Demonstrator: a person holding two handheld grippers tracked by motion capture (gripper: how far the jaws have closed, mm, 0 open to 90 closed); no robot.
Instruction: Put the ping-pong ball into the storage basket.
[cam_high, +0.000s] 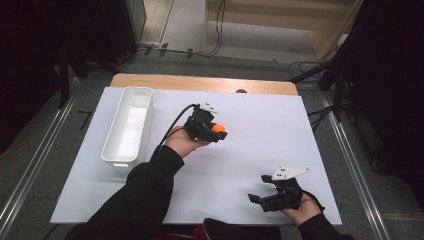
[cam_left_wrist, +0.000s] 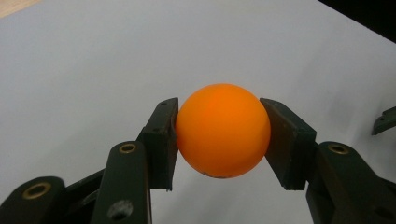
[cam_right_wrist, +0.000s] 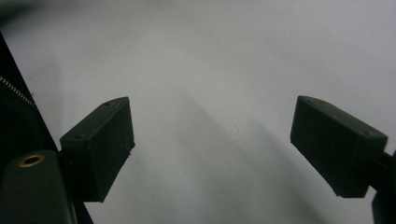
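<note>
We have the orange ball (cam_left_wrist: 223, 130) clamped in the left gripper (cam_high: 216, 131), jaws pressed on both sides of it, grip near the ball's middle in the left gripper view. In the high view it sits above the middle of the white worktop (cam_high: 260, 125); whether it clears the surface we can't tell for sure, looks lifted.

Right gripper (cam_high: 261, 191) rests near the front right of the worktop, jaws wide, nothing between them, well apart from the ball.

Step in hand, as we read it: carry phase after pickup. Likely target is the white bin (cam_high: 128, 125) at the left of the worktop, long, narrow and open on top; it looks empty from here.

Next move calls for:
- swing the left hand leftward across to the bin, keeping the jaws tight, since a smooth round ball can squirt out
- get the ball over the bin's opening, inside the rim, before releasing
- go low before we open, or it bounces out

Right gripper needs nothing yet.
</note>
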